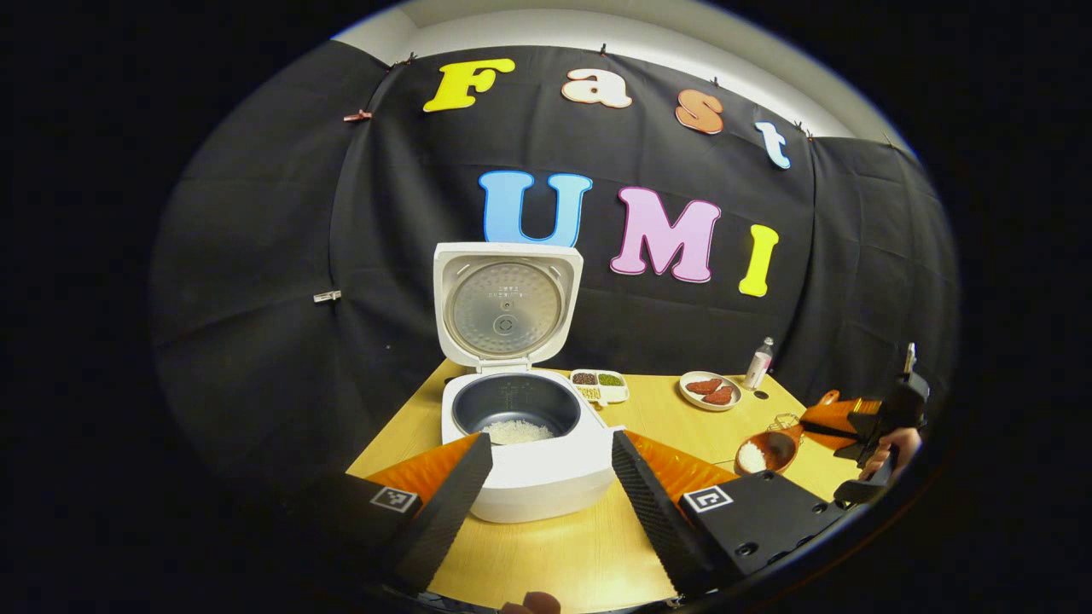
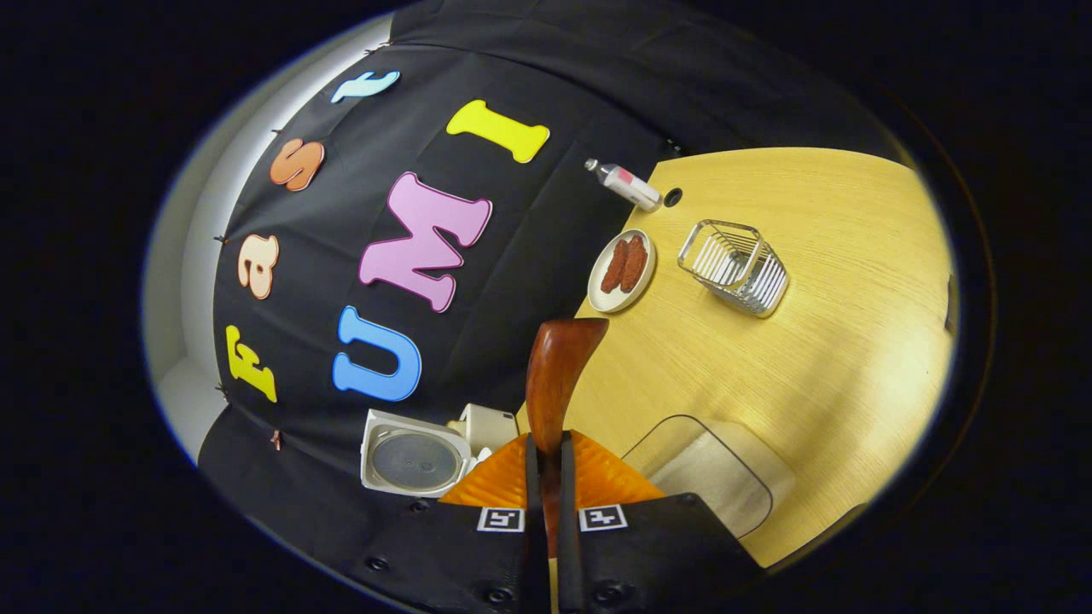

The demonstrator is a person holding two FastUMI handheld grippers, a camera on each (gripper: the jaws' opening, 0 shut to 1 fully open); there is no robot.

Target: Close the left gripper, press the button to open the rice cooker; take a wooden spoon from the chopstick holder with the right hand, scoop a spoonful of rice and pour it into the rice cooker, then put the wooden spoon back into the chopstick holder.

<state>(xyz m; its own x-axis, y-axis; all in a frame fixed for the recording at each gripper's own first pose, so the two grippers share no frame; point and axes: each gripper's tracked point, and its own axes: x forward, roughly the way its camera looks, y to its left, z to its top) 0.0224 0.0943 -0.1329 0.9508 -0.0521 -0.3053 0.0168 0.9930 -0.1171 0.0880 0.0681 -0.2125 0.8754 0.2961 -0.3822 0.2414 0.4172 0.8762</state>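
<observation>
Presently, left gripper view: left gripper (image 1: 551, 465) jaws apart, facing rice cooker (image 1: 529, 443), lid raised, rice inside; lid markings illegible. Right gripper (image 1: 866, 426) beside rice bowl (image 1: 762, 450).

Right gripper view: right gripper (image 2: 546, 477) clamped on wooden spoon (image 2: 556, 367). Chopstick holder (image 2: 735, 266) on table (image 2: 836, 358); bottle (image 2: 625, 183) label unreadable.

I note even, fairly bright overhead light in both views. The counter (image 1: 589, 546) reads warm yellow with no hard shadows; only a soft shade sits under the rice cooker (image 1: 533, 452). Its raised lid's metal plate (image 1: 505, 309) shows a mild sheen, no blown glare. Fisheye bending is strong at the edges: the counter edge curves in the right gripper view. Focus is sharp mid-field; my left gripper (image 1: 550, 490) looks slightly soft up close. The rims darken.
</observation>
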